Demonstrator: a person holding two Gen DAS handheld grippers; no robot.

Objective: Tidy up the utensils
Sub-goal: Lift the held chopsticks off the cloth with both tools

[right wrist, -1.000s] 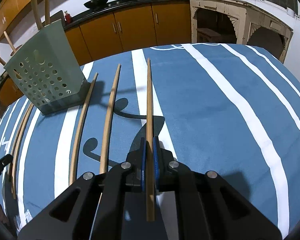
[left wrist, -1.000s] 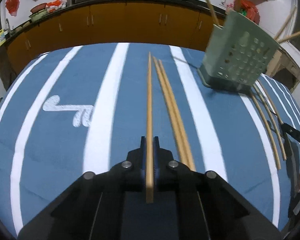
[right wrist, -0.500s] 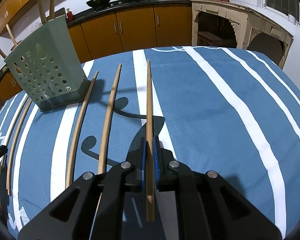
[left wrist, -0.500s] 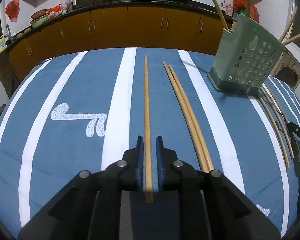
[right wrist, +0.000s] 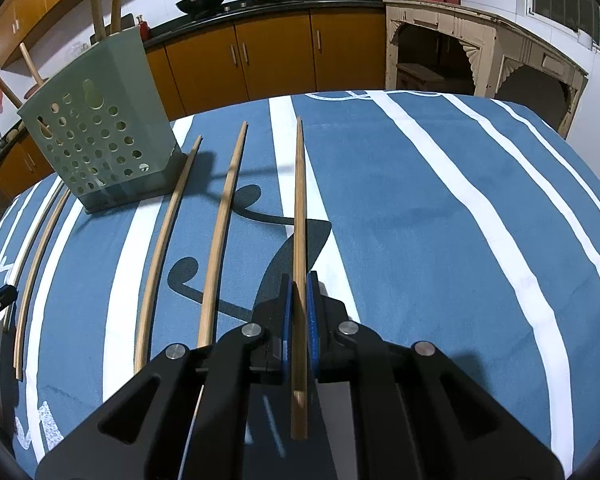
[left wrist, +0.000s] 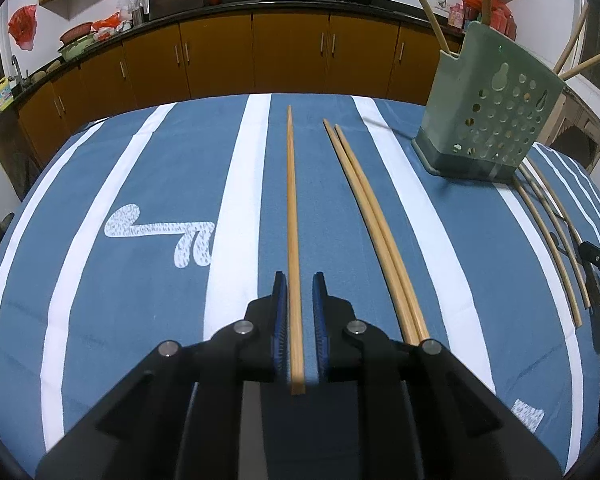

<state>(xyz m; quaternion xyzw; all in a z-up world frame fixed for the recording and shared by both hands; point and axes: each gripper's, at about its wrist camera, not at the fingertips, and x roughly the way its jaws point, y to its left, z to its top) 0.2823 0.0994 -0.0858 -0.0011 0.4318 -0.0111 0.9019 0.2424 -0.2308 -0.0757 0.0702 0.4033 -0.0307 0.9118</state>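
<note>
While a striped blue cloth covers the desk (left wrist: 100,264), a green perforated holder (left wrist: 488,120) with a few sticks already in it stands at the far side. Left of the holder, the left gripper (left wrist: 300,284) has just parted its jaws a little around a chopstick (left wrist: 292,216) lying lengthwise along its pointing line, pads not pressing. Right of the holder, the right gripper (right wrist: 298,286) is clamped on another chopstick (right wrist: 299,208), tip aimed ahead; the holder lies forward and left of it.
</note>
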